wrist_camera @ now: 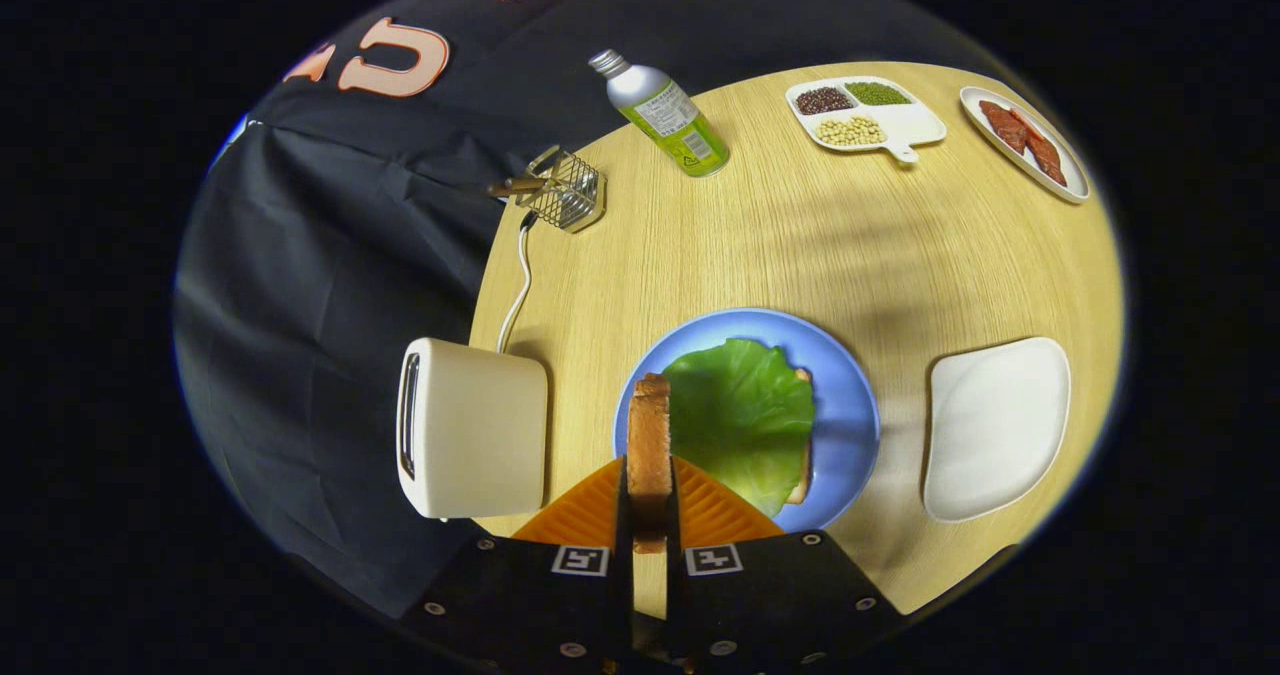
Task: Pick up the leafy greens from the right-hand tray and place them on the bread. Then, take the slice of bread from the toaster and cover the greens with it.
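My gripper [650, 500] is shut on a slice of bread [650, 435], held on edge between both fingers above the left side of the blue plate [850, 405]. On that plate lies a green lettuce leaf [745, 415] that covers another bread slice, of which only the right edge [802, 455] shows. The cream toaster [470, 440] stands to the left of the plate, its slot facing left. To the right of the plate rests a white tray [995, 425] with nothing on it.
A green-labelled bottle [665, 115] stands at the back of the round wooden table [780, 245]. A wire rack [565, 190] sits at the table's left edge. Far right are a divided dish of beans [865, 115] and a plate of sausage pieces [1025, 140].
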Demonstrator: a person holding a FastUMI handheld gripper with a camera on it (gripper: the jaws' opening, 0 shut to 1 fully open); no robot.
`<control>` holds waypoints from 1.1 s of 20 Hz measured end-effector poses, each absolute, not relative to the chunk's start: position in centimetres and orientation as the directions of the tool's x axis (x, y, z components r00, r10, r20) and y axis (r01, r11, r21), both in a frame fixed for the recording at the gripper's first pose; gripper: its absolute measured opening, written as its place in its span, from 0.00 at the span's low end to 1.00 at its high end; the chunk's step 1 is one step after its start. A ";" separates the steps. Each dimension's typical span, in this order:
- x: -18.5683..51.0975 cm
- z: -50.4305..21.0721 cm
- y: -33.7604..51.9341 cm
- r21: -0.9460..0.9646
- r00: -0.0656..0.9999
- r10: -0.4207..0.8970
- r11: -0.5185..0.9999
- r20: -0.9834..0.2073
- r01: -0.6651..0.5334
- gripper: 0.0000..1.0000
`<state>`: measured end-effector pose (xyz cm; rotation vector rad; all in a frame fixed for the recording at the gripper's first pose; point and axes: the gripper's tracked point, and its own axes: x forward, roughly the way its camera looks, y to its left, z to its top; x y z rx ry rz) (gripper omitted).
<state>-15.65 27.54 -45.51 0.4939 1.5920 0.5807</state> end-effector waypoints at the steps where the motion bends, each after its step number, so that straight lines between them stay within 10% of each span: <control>1: -15.3 -46.3 27.1 0.607 -0.092 0.602 0.794 -0.793 -0.032 0.14; 11: -13.1 -47.4 24.4 0.508 0.031 0.515 0.853 -0.857 -0.119 0.46; 22: -1.5 -32.4 18.6 0.356 0.512 0.453 0.891 -0.730 -0.280 0.61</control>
